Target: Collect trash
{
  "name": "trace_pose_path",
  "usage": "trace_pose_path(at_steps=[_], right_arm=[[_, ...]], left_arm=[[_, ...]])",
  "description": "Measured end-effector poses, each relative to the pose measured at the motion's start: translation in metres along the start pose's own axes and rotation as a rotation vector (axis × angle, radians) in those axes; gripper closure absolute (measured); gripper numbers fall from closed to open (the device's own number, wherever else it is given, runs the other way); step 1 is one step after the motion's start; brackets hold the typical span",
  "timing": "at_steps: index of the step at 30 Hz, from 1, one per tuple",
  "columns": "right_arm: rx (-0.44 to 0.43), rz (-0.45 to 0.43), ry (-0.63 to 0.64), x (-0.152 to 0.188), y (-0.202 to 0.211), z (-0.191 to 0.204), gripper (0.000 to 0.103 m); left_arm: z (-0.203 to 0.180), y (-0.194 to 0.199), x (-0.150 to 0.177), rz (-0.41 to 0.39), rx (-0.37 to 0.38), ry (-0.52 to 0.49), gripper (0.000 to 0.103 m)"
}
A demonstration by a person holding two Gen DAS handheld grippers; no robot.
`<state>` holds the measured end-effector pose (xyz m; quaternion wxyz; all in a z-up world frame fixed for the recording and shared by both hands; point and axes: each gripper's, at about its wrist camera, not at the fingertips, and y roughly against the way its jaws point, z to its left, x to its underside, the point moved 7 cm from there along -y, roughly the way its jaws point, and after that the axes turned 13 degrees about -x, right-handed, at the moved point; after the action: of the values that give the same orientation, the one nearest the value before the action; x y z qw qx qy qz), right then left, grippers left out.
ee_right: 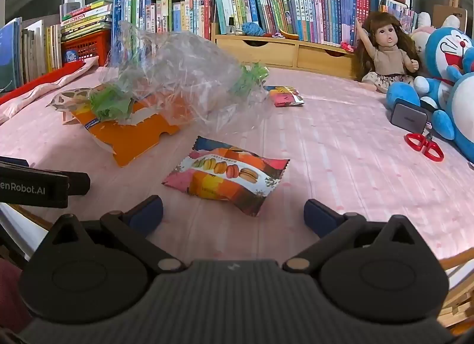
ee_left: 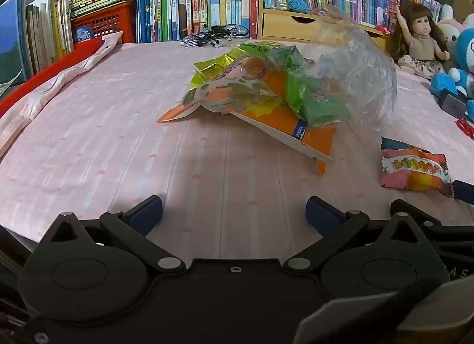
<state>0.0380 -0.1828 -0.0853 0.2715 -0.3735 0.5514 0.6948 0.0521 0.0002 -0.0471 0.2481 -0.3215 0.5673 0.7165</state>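
Overall, the pink striped bedsheet (ee_right: pixel 340 136) is bordered at the rear by rows of books (ee_right: pixel 266 3), a wooden drawer unit (ee_right: pixel 284 50), a doll (ee_right: pixel 385 50) and blue plush toys (ee_right: pixel 444 62); red scissors (ee_right: pixel 425 145) and a small grey device (ee_right: pixel 408 117) lie near the plush toys. A second small wrapper (ee_right: pixel 284 95) lies further back.

Centre of sheet: a clear plastic bag (ee_right: pixel 183 68) holding green wrappers and an orange snack bag (ee_right: pixel 133 136) — partly spilled out.

Right gripper (ee_right: pixel 234 213): jaws spread wide, empty. The macaron snack packet (ee_right: pixel 228 176) lies flat just ahead of it, nearer the left finger, not touching.

Left gripper (ee_left: pixel 234 213): jaws spread, empty — the bag pile lies ahead, apart from the fingers.
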Motion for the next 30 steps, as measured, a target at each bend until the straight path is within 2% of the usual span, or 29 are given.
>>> trace_pose_path(at_steps=[30], right_arm=[[0.003,0.003,0.0,-0.0013,0.0002,-0.0002,0.0]], left_arm=[[0.0,0.0,0.0,0.001,0.002,0.002,0.0]])
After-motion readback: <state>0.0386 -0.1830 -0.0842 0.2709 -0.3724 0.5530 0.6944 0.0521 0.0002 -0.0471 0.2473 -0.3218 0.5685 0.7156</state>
